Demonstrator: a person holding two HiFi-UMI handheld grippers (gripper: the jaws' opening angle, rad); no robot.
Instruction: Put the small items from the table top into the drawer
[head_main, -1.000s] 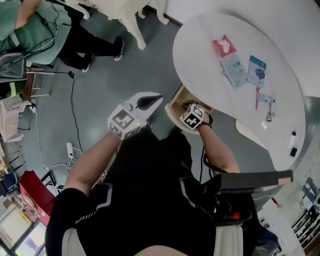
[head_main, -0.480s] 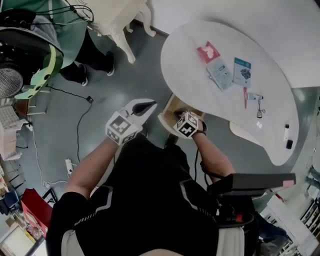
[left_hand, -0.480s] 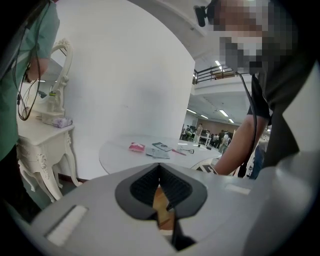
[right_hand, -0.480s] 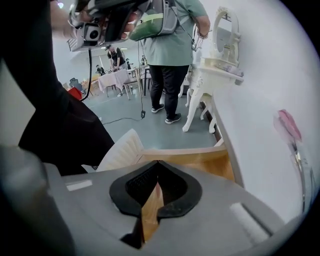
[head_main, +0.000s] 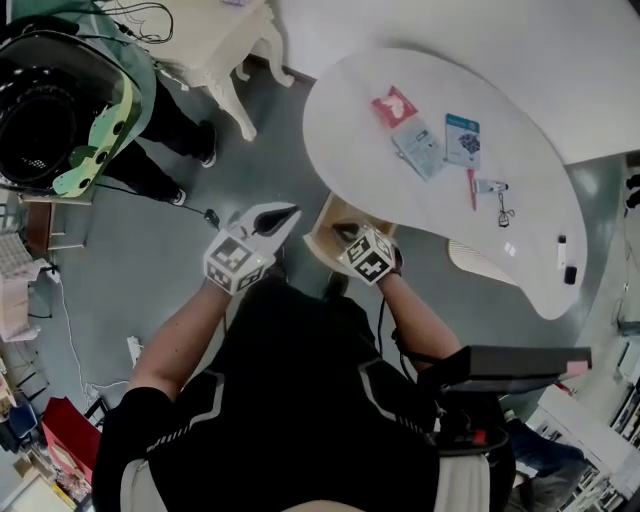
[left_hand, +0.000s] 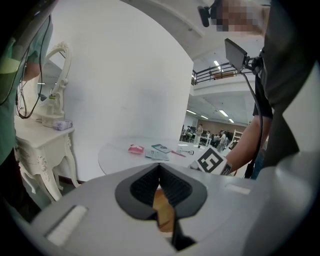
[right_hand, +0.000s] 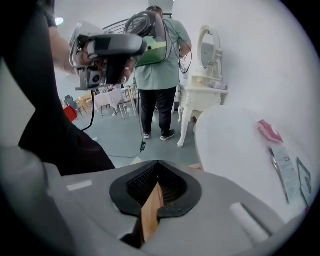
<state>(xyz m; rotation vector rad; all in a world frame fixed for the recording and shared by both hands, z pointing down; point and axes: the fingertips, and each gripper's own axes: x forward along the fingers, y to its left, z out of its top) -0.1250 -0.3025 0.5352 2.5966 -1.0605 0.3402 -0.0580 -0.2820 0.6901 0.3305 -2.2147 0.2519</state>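
On the white round table (head_main: 350, 110) lie a red packet (head_main: 393, 103), a grey packet (head_main: 417, 147), a teal card (head_main: 462, 138), a red pen (head_main: 470, 188) and a key clip (head_main: 497, 187). Two small dark items (head_main: 567, 270) sit near its right end. Under the table's near edge a wooden drawer (head_main: 325, 220) stands pulled out. My right gripper (head_main: 343, 231) (right_hand: 158, 165) is at the drawer, shut on a thin wooden edge (right_hand: 150, 212) of it. To the drawer's left, my left gripper (head_main: 285, 212) (left_hand: 160, 166) hangs shut and holds nothing.
A person in green with a round backpack device (head_main: 60, 110) (right_hand: 157, 55) stands at the far left by a white carved dressing table (head_main: 215, 40) (right_hand: 205, 87). Cables (head_main: 60, 330) trail over the grey floor. A dark flat device (head_main: 510, 360) sticks out at my right hip.
The view has swung, so the table and drawer sit further left and higher. Both grippers have drifted slightly left. The right one stays at the drawer, and the person in green came into view.
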